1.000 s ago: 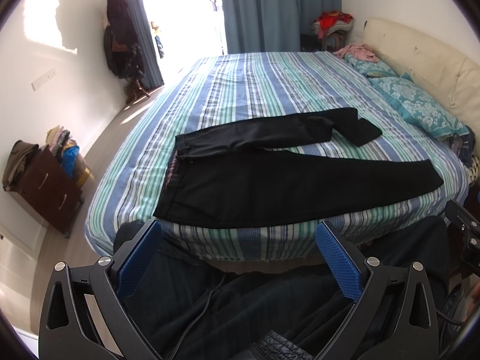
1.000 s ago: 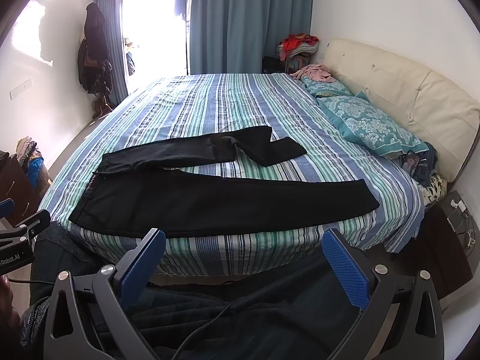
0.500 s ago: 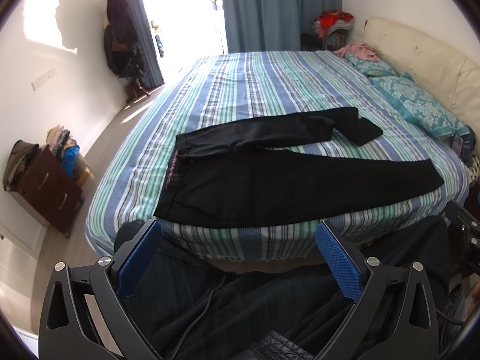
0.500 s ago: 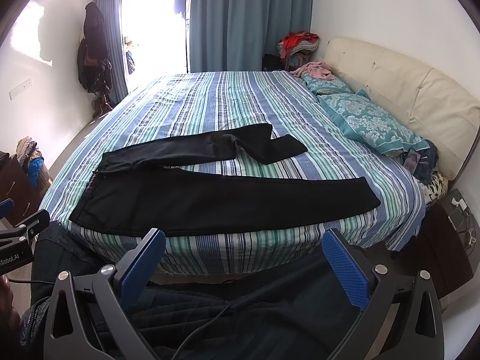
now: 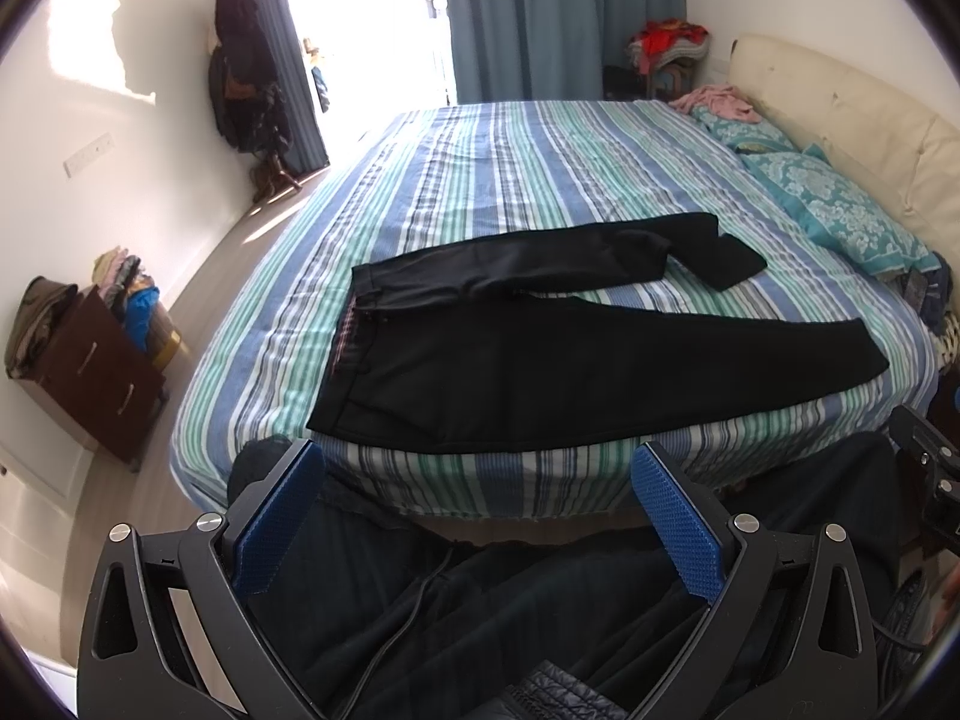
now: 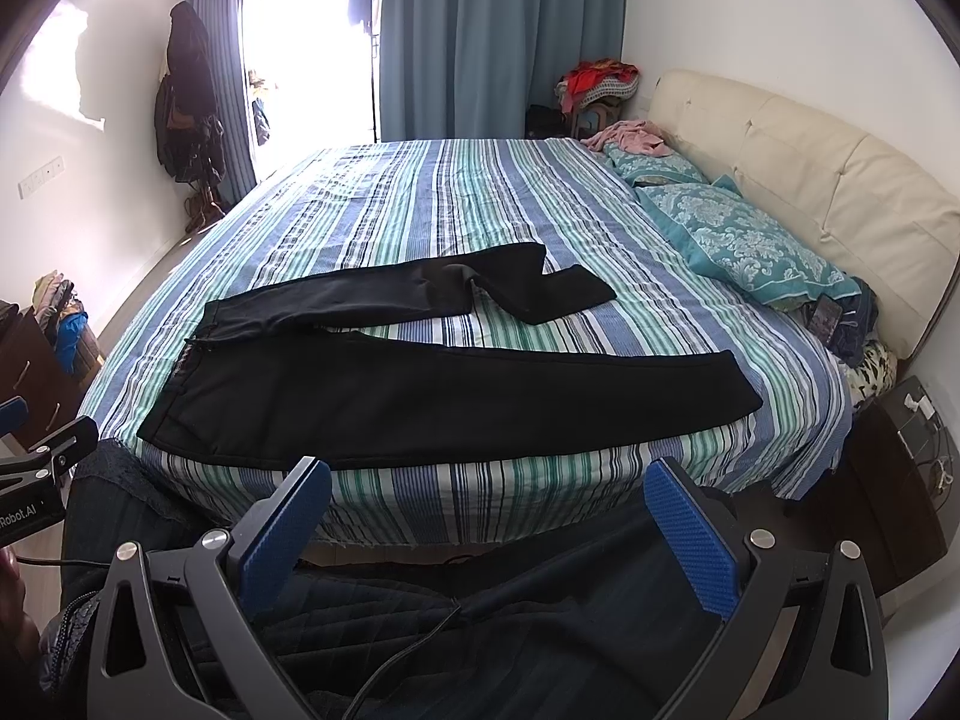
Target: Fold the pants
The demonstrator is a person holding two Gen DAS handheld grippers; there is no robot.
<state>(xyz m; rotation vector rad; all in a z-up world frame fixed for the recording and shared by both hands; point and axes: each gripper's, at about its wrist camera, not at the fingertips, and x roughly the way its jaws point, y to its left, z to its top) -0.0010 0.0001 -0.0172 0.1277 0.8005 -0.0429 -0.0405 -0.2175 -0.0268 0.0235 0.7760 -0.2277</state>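
- A bedroom with white walls, blue-grey curtains [image 6: 480, 36] and a wide bed under a blue, green and white striped cover [image 6: 456, 204] fills both views.
- The left gripper [image 5: 477, 516], black-framed with blue textured pads [image 5: 279, 519], is held low in front of the bed's near edge with its jaws wide apart and nothing between them.
- The right gripper [image 6: 489, 531], of the same build, hangs likewise short of the mattress, its blue pads [image 6: 690, 546] spread wide and empty.
- Under both grippers lies dark quilted clothing of the person [image 6: 420, 618], with a thin black cable across it.
- The black long pants [image 5: 540, 372] lie flat on the near part of the bed, waistband to the left; the near leg runs straight to the right along the edge, while the far leg is bent, its cuff doubled back.
- Teal patterned pillows [image 6: 744, 246] rest against a cream padded headboard [image 6: 798, 180] on the right.
- A dark wooden drawer chest [image 5: 96, 372] piled with clothes stands by the left wall.
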